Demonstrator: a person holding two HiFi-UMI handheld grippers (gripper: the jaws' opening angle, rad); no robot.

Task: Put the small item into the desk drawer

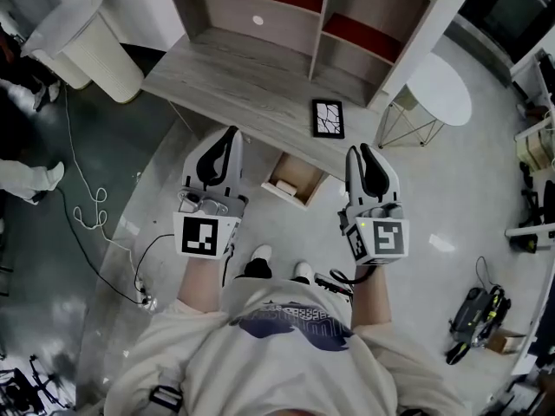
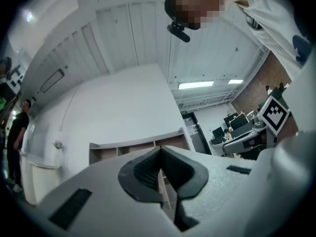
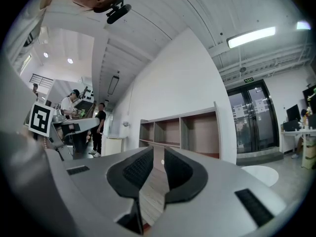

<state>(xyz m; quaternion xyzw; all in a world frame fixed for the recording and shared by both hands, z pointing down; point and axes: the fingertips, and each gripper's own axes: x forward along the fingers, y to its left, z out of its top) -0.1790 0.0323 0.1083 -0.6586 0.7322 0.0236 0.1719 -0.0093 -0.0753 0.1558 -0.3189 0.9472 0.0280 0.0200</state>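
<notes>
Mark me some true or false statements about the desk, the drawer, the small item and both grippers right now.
1. The small black-framed rectangular item lies on the grey wooden desk. True.
2. The desk's wooden drawer is closed. False: it stands open below the desk's front edge.
3. The left gripper has its fingers together with nothing between them. True.
4. The right gripper holds the black-framed item. False: its fingers are apart and empty, and the item is on the desk.
5. The round white side table stands at the desk's left end. False: it stands at the right end.
</notes>
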